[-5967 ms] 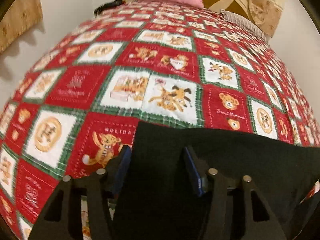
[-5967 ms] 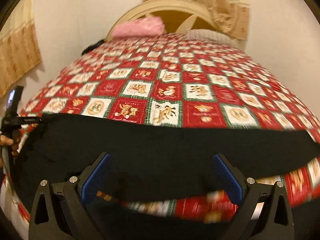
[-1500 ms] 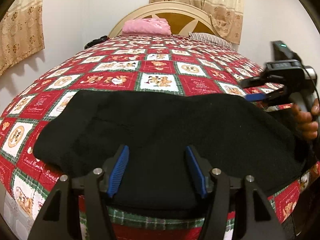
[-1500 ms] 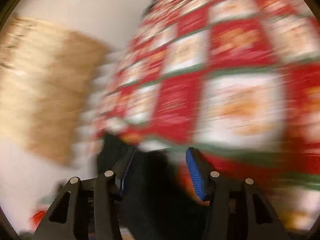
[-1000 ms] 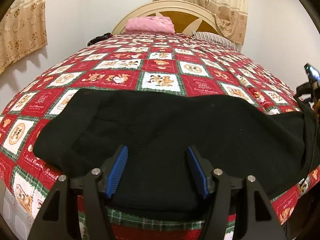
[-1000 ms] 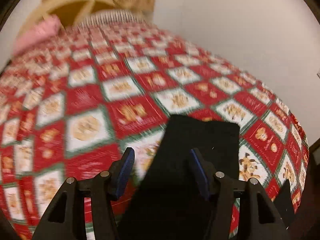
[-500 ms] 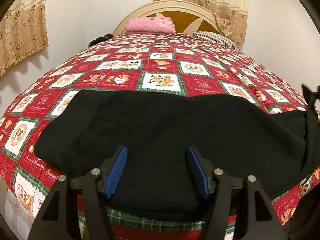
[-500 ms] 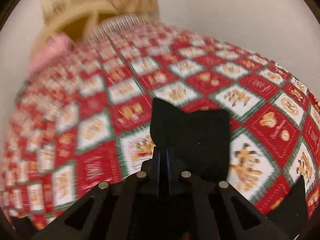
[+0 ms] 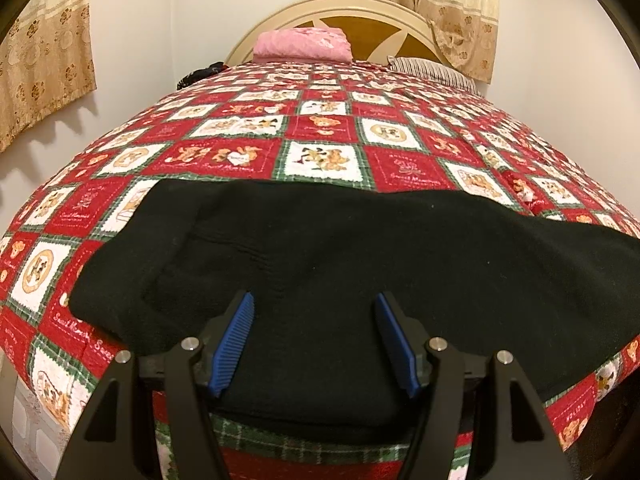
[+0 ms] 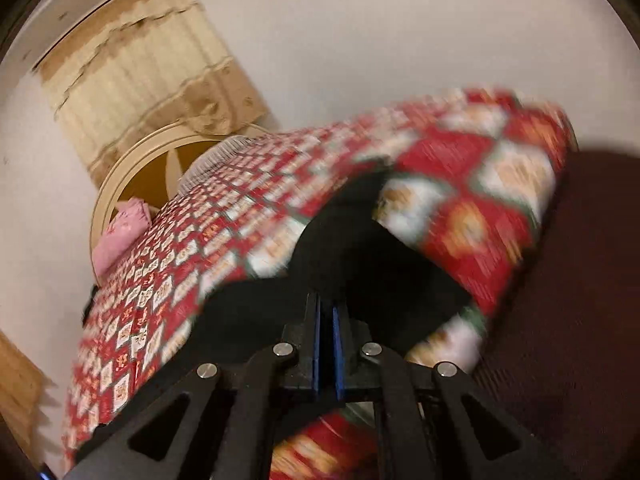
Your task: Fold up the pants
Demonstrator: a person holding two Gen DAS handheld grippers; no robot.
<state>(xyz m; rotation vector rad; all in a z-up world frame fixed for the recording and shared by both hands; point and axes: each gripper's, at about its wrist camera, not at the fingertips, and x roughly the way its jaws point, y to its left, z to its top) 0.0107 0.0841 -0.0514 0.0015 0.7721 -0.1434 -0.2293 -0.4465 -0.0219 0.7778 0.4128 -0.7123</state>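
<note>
We see the black pants (image 9: 352,248) spread across the near end of the bed (image 9: 320,132), on its red patchwork quilt (image 9: 224,156). Our left gripper (image 9: 314,344) hovers just over the near edge of the pants with its blue pads wide apart, holding nothing. Our right gripper (image 10: 326,344) has its pads pressed together on a fold of the pants (image 10: 360,248), near the corner of the bed. The right wrist view is tilted and smeared, so the quilt pattern there is hard to read, and we cannot tell how much cloth sits between the pads. In the left wrist view the pants run off at the right edge. A pink pillow (image 9: 302,42) lies by the headboard (image 9: 360,4).
</note>
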